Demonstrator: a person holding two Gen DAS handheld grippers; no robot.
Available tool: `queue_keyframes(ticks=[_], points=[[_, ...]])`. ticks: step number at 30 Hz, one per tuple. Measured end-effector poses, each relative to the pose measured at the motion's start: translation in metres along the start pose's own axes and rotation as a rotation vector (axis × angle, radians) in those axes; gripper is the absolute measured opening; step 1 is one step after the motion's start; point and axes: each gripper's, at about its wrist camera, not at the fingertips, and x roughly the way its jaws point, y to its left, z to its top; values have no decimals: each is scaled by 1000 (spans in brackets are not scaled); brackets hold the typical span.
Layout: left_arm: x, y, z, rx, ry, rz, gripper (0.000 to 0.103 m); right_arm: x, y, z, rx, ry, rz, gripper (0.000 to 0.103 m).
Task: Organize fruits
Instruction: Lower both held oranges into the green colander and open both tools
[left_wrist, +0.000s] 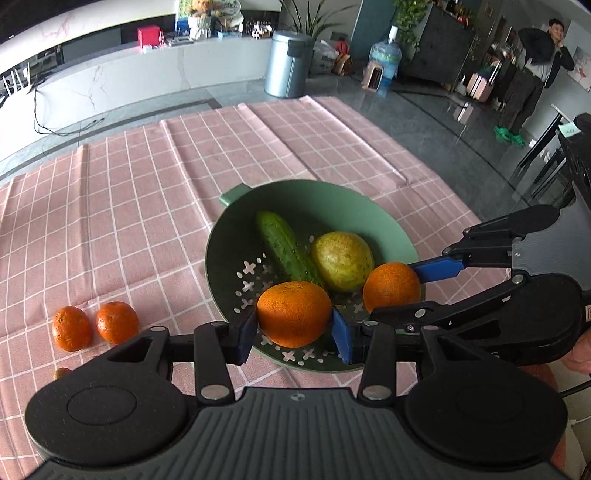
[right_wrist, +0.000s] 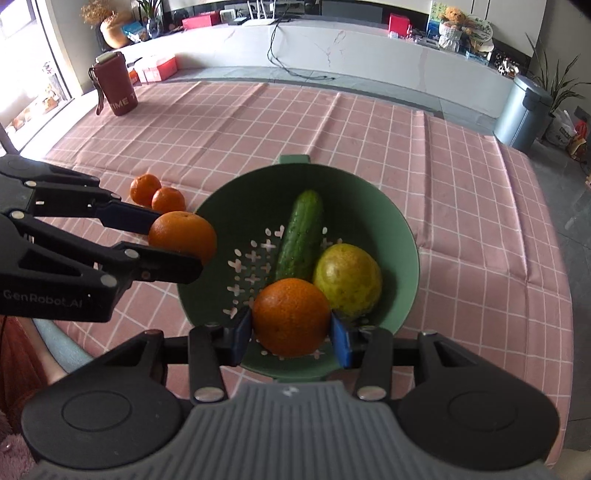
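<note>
A green colander (left_wrist: 314, 199) sits on the pink checked cloth and holds a cucumber (left_wrist: 284, 247) and a yellow-green pear (left_wrist: 341, 260). My left gripper (left_wrist: 294, 330) is shut on an orange (left_wrist: 294, 314) above the colander's near rim. Beside it, my right gripper (left_wrist: 402, 291) is shut on a second orange (left_wrist: 391, 286). In the right wrist view the right gripper (right_wrist: 291, 336) grips its orange (right_wrist: 291, 315) over the colander (right_wrist: 406, 236), next to the cucumber (right_wrist: 301, 236) and pear (right_wrist: 347, 280). The left gripper (right_wrist: 173, 240) carries its orange (right_wrist: 183, 234) at the colander's left edge.
Two mandarins (left_wrist: 72, 328) (left_wrist: 117, 322) lie on the cloth left of the colander, seen too in the right wrist view (right_wrist: 145, 189) (right_wrist: 168, 200). A red bottle (right_wrist: 116, 85) stands at the far left corner. A person (left_wrist: 535, 74) stands beyond the table.
</note>
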Motion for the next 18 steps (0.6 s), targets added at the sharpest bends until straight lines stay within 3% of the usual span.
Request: queue_keyframes(ticks=[9,18], points=[[38,-11,15,149,181,32,49,43,-14,15,-98,170,61,42],[63,-22,14,284,253,58,50,68,-10,22,-193,275,94,43]])
